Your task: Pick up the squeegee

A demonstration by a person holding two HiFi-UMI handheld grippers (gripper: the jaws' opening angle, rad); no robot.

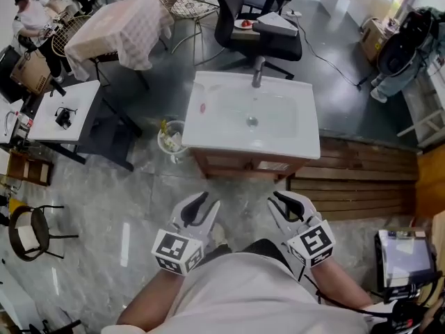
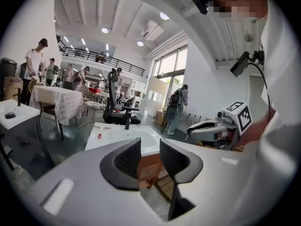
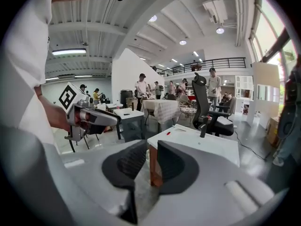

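Observation:
No squeegee shows clearly in any view. A white washbasin (image 1: 208,89) with a dark faucet (image 1: 256,75) stands on a wooden cabinet ahead of me. A small red item (image 1: 203,107) lies on its left rim; I cannot tell what it is. My left gripper (image 1: 206,202) hovers over the floor short of the cabinet, jaws apart with nothing between them (image 2: 150,145). My right gripper (image 1: 278,202) is level with it on the right, its jaws a narrow gap apart and empty (image 3: 151,147). Both point toward the basin.
A black office chair (image 1: 250,19) stands behind the basin. A table with a checked cloth (image 1: 122,26) and a white side table (image 1: 66,110) are at the left. A small bin (image 1: 170,138) sits by the cabinet's left side. Wooden slats (image 1: 354,179) lie at the right.

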